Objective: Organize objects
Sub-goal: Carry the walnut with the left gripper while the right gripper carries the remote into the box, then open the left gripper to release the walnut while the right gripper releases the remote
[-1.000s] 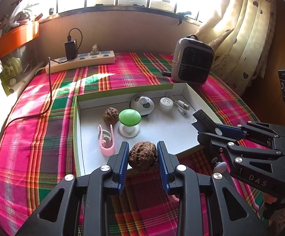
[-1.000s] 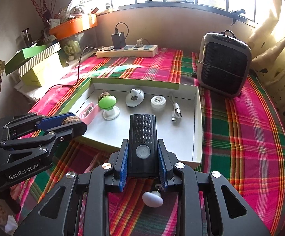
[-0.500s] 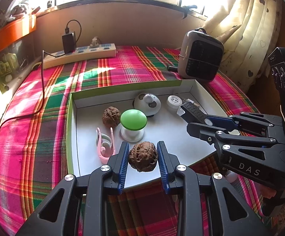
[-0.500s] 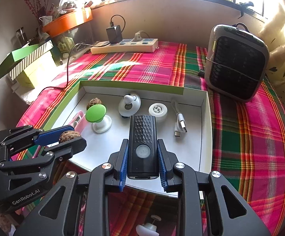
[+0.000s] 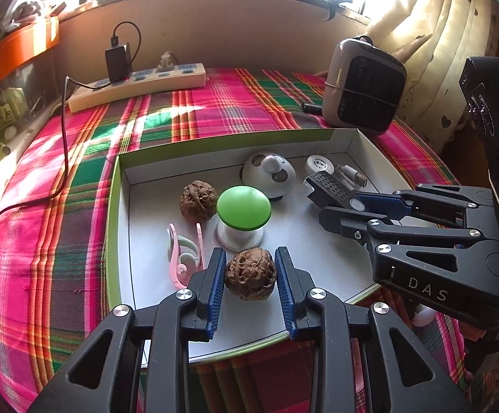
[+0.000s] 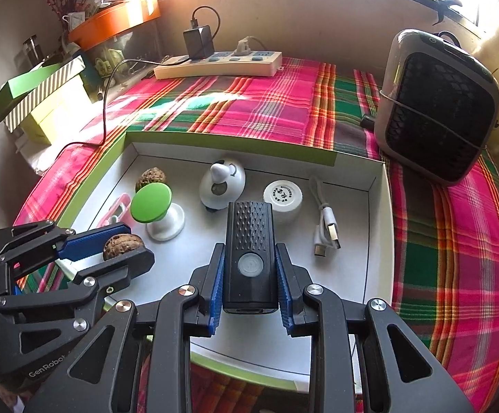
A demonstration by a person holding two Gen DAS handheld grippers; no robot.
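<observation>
My left gripper (image 5: 250, 267) is shut on a brown walnut (image 5: 250, 273) and holds it over the near part of the white box with green sides (image 5: 113, 206). My right gripper (image 6: 249, 268) is shut on a black bike light (image 6: 250, 254) over the box's middle. In the right wrist view the left gripper (image 6: 111, 246) with its walnut (image 6: 122, 245) is at the left. In the box lie a second walnut (image 5: 197, 200), a green-topped white knob (image 5: 243, 215), a pink clip (image 5: 184, 253), a white dome gadget (image 5: 269, 175), a white round case (image 6: 282, 194) and a white USB cable (image 6: 328, 232).
The box sits on a pink-and-green plaid cloth (image 5: 197, 110). A grey heater (image 6: 438, 106) stands at the back right, a power strip with charger (image 6: 218, 62) at the back. Green boxes (image 6: 32, 93) and an orange shelf (image 6: 111, 24) are at the left.
Both grippers have moved forward from the box's near edge to over its inside, still holding the walnut and the bike light.
</observation>
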